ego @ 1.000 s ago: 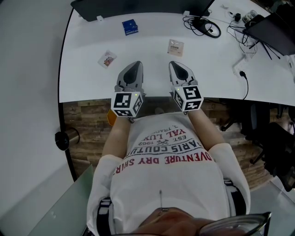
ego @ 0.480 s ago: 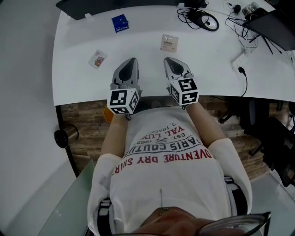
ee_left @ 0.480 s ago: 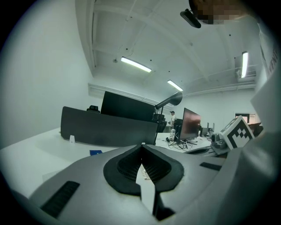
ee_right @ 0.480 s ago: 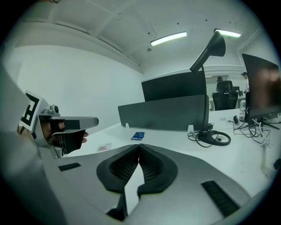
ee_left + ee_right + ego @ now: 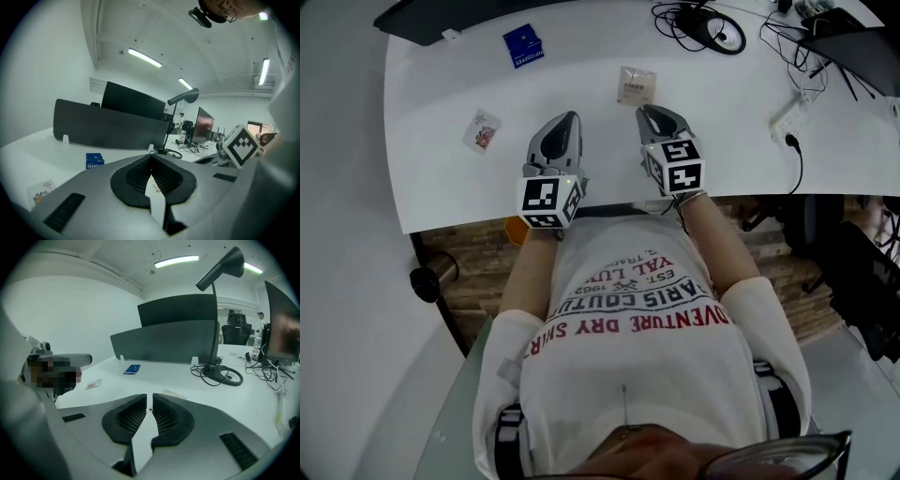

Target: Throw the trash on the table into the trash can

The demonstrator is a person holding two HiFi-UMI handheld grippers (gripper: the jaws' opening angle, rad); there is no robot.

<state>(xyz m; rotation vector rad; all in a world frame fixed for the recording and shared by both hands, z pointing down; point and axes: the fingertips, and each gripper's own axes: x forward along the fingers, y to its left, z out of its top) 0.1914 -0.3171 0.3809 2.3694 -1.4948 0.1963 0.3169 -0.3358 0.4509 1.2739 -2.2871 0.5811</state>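
Three bits of trash lie on the white surface [image 5: 741,122]. A pale sachet [image 5: 636,85] lies flat near the middle. It is just past the tip of the right gripper [image 5: 652,113] but does not touch it. A blue packet [image 5: 522,46] lies further back on the left, near a dark panel [image 5: 441,13]. A small picture wrapper [image 5: 482,129] lies on the left side, off to the side of the left gripper [image 5: 565,120] and apart from it. Both grippers hang over the near edge of the surface, side by side, pointing away from the person. The left gripper's jaws are together with nothing in them. The right gripper's jaws are together too, and they hold nothing. A bunch of black cables [image 5: 703,23] sits at the back on the right.
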